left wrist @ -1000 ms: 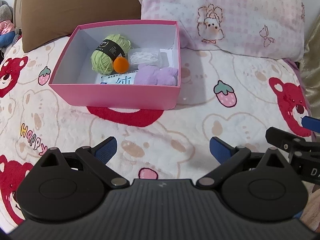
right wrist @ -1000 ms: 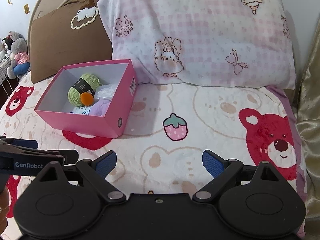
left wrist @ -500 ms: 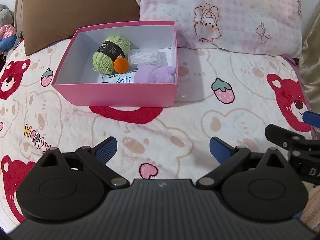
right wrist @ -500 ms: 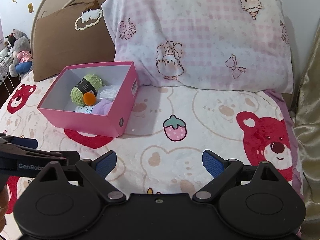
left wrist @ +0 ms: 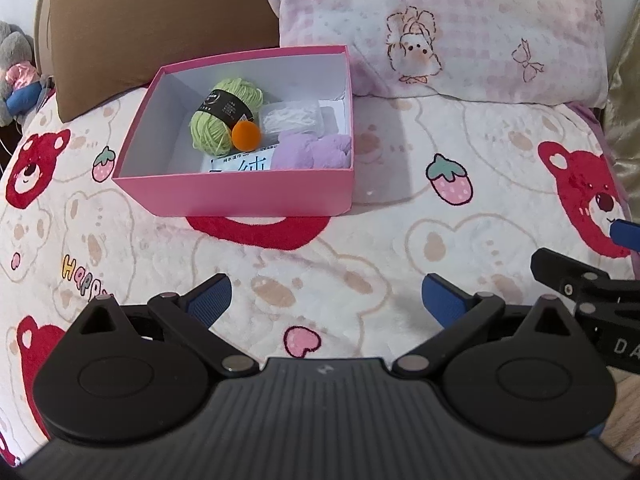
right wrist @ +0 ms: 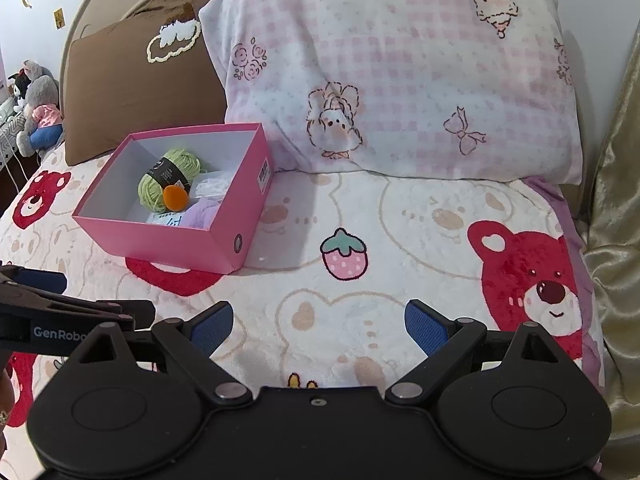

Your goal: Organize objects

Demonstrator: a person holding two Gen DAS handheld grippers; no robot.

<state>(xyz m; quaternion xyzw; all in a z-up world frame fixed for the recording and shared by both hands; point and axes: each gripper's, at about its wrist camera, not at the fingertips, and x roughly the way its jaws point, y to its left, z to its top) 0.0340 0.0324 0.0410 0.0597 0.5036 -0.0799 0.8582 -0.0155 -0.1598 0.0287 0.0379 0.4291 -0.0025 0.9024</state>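
Left tongs [left wrist: 326,294] are spread wide with nothing between the blue pads, hovering above the bear-print blanket [left wrist: 360,248]. Right tongs [right wrist: 319,322] are the same: wide, empty, over the blanket on the near side, and the two rigs sit just beside each other.

Looking outward, the pink box [left wrist: 248,196] stands on the bed ahead of my left tongs, far and slightly left, and far-left from my right camera. Inside it I see a green yarn ball [left wrist: 224,118] with a dark label, an orange pompom [left wrist: 247,135] touching its near-right side, a clear packet of white thread [left wrist: 290,118] to the right, a purple fluffy piece [left wrist: 314,154] in the near-right corner, and a printed card [left wrist: 240,164] lying flat under them. The pink checked pillow [right wrist: 400,72] and the brown pillow [right wrist: 132,84] lean behind.

I can't spot anything loose on the blanket, so I judge the sorting is about done, with everything gathered in the box. Next move, I reckon, calls for checking for a stray item or a lid; neither shows from here.
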